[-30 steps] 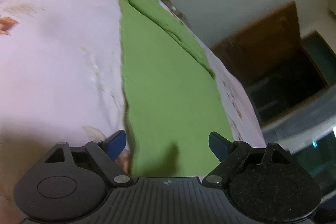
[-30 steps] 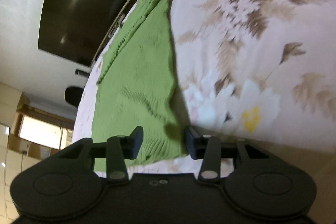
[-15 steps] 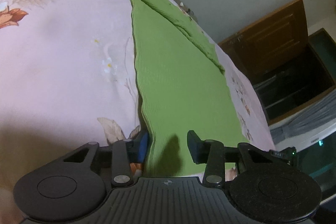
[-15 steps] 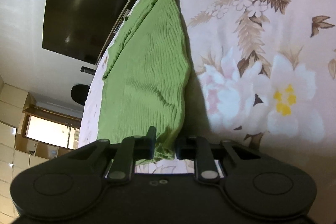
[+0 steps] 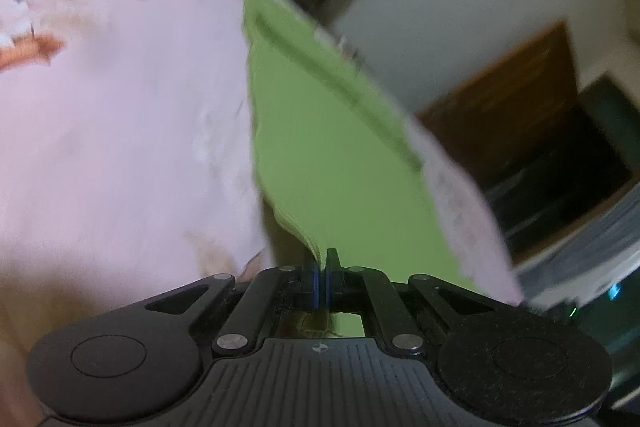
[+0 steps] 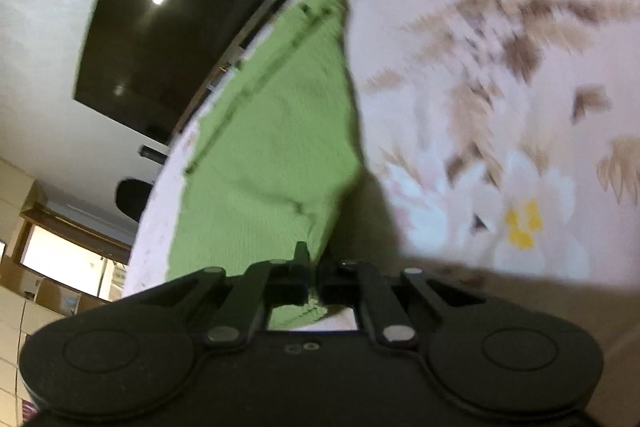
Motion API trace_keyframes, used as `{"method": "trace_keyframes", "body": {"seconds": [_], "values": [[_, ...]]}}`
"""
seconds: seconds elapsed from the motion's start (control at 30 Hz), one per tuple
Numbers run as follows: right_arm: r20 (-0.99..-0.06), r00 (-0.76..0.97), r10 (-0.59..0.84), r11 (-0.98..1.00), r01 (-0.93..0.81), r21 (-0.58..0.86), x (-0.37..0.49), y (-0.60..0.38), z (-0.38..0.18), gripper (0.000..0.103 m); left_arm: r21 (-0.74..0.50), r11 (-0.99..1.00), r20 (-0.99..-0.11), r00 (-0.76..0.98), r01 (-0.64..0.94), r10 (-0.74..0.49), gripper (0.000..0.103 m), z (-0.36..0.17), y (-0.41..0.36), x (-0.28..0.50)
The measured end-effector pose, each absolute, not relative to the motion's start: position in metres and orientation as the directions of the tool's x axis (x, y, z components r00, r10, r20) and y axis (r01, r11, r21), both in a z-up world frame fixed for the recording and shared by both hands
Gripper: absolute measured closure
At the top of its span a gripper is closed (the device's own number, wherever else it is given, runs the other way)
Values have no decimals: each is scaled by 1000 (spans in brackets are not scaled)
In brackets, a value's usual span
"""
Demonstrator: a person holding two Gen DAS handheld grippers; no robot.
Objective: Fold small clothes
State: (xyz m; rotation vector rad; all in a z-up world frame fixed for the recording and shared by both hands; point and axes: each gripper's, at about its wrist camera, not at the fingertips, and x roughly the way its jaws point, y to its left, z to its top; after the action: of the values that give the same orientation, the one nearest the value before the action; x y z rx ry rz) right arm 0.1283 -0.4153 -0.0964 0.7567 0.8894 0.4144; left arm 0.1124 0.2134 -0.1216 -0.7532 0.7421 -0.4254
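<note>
**Both corners pinched, fold not made yet**

So the green knit top (image 5: 332, 147) was lying stretched out long on the bed (image 5: 120, 131), running from the near edge of the bed away toward the far edge by the wall. The left gripper (image 5: 322, 281) had its jaws pressed together on the near corner of the cloth, with a little green pleat sticking up out of the pads. The right gripper (image 6: 313, 283) looked the same on its side, clamped on the other near corner of the top (image 6: 276, 147), and some knit was showing below the jaws too. Near both grippers the fabric was pulled up off the bed into a peak and cast a shadow on the sheet.

As far as I could judge, that was just the grab stage. One long side already seemed doubled over along a ridge, but the end-to-end fold was still to come, plus any smoothing after.

Material-wise: soft ribbed knit, fine lines, floppy, it draped and bunched where it was pinched. The sheet under it was pale pink with big brown leaves and white flowers, smooth-looking. Everything was a bit motion-blurred, so the finer detail was lost on me.
</note>
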Motion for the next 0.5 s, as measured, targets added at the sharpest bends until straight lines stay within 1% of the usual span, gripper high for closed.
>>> {"method": "trace_keyframes", "body": {"seconds": [0.13,0.2,0.3,0.37,0.4,0.47,0.5], "values": [[-504,618,603,686,-79,724,128,-414,-73,99,-788,606,-358,716,112,-599,101,-108,223,111],[-491,630,601,687,-93,721,133,-412,-65,99,-788,606,-356,722,109,-593,101,-107,227,112],[-489,635,598,695,-106,711,139,-408,-56,99,-807,576,-308,743,126,-594,101,-102,232,105],[-466,644,607,686,-127,717,139,-406,-49,99,-807,577,-304,749,125,-589,101,-101,232,102],[-462,645,609,687,-137,714,139,-405,-45,99,-802,586,-317,749,116,-582,101,-101,233,102],[-463,643,610,690,-144,709,144,-402,-43,99,-775,626,-371,744,81,-556,101,-106,234,105],[-478,643,599,705,-141,695,148,-401,-43,99,-776,627,-378,743,71,-552,101,-109,234,110]]}}
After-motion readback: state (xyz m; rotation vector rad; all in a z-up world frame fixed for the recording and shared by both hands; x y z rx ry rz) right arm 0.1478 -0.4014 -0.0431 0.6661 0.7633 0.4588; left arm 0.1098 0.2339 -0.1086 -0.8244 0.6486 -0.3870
